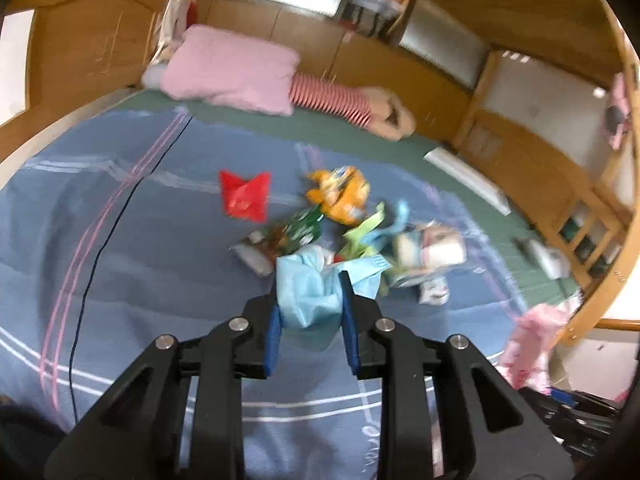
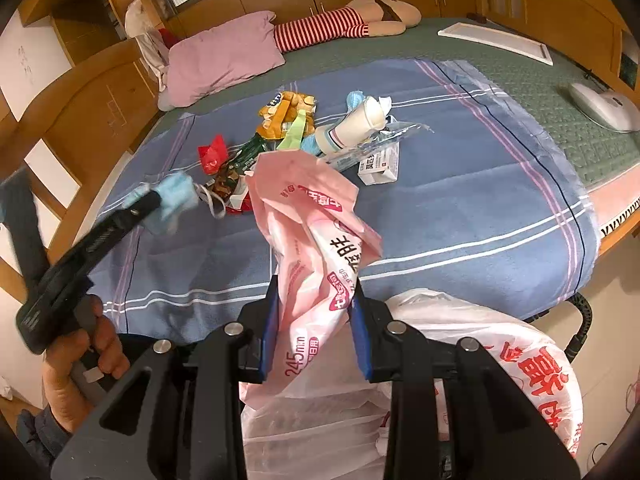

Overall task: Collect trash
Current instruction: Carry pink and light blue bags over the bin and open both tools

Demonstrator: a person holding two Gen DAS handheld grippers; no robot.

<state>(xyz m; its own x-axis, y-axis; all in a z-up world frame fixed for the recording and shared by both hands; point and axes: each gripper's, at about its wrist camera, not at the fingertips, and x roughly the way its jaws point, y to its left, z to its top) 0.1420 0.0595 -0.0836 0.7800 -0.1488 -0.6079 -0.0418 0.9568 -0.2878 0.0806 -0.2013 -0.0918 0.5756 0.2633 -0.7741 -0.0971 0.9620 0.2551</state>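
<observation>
We see our left gripper (image 1: pixel 310 304) pinching a crumpled blue face mask (image 1: pixel 306 296) above the blue blanket (image 1: pixel 120 260), our right gripper (image 2: pixel 314 320) clamping a pink wrapper (image 2: pixel 316 240).

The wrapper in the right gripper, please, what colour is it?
Pink wrapper with red-and-white labels; right wrist view.

You've got matte black plastic grippers with blue rubbery pads (image 2: pixel 362 344), a soft crumpled light-blue mask (image 1: pixel 308 296), a glossy crinkly pink plastic bag (image 2: pixel 316 240), a woven blue blanket (image 2: pixel 460 208) and varnished wood headboard (image 1: pixel 92 44) at ten o'clock.
</observation>
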